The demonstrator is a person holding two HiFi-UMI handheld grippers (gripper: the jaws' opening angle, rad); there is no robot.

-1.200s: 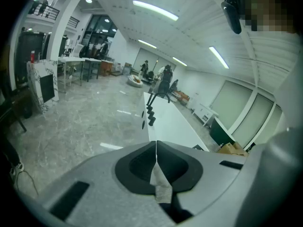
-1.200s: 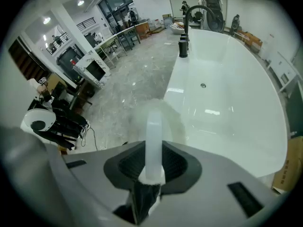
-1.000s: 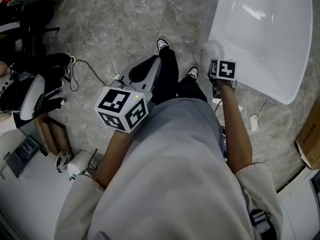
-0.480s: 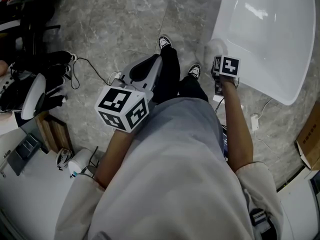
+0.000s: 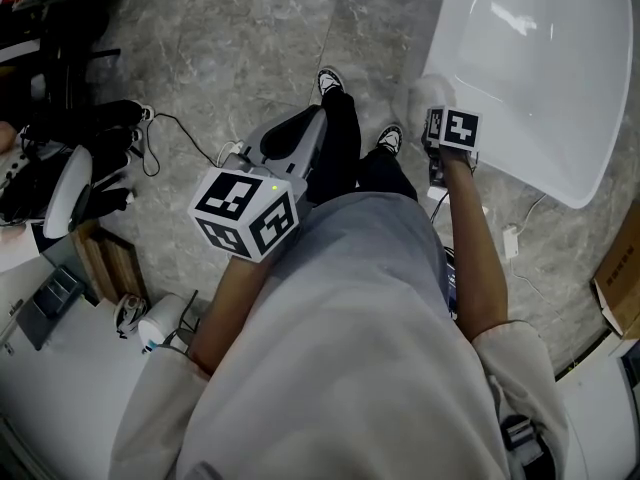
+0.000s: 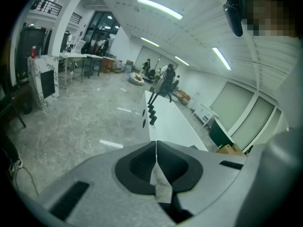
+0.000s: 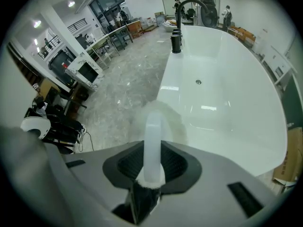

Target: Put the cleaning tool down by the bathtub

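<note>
The cleaning tool has a white handle and a pale fluffy head. In the right gripper view its handle stands between the jaws of my right gripper, and the jaws are opening. The head hangs by the near rim of the white bathtub, above the grey floor. In the head view my right gripper is at the tub's left edge, beside the person's right shoe. My left gripper is shut, holding nothing but a scrap of tape at the seam; it is held in front of the person's left leg.
A black tap stands at the tub's far end. A cable trails on the marble floor towards black gear at the left. A cardboard box lies right of the tub. The person's shoes are near the tub corner.
The right gripper with the tool has shifted slightly right and up, towards the tub rim. The left gripper has hardly moved.
</note>
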